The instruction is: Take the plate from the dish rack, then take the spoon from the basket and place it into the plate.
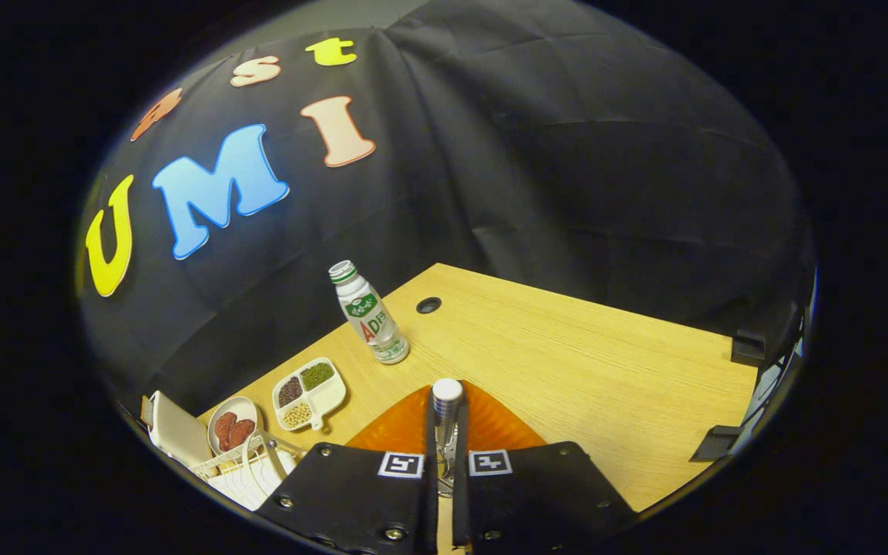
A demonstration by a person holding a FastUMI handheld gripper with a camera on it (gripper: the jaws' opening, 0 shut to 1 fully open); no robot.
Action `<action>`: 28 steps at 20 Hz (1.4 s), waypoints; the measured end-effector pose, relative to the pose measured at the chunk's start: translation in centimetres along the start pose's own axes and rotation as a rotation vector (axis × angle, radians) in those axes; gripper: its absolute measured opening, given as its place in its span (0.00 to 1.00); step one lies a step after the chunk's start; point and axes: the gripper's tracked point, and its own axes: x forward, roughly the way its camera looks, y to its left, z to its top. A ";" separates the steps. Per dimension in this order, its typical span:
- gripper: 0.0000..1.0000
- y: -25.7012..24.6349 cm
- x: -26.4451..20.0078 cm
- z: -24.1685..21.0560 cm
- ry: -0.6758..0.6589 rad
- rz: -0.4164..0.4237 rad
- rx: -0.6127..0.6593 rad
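You're holding the spoon (pixel 446 420) upright in nearly closed jaws, hovering over the orange plate (pixel 490 428) for the drop.

The bottle (pixel 369 314) standing at eleven o'clock beyond the gripper (pixel 445 432), whose fingers are closed on the spoon (pixel 447 416), bears large letters "AD" on its label; its smaller print is unreadable.

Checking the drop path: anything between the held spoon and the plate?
Nothing visible. The gripper is shut on the spoon, whose handle end sticks up between the fingers, directly over the orange plate. The bottle and the divided dish stand off to the side.
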 end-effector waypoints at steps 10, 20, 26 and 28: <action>0.07 3.4 -9.3 6.0 -0.163 0.034 -0.262; 0.07 9.7 -20.8 1.4 -0.169 0.259 -0.425; 0.07 13.8 -26.4 -5.4 -0.111 0.420 -0.513; 0.07 15.0 -27.8 -8.0 -0.093 0.466 -0.553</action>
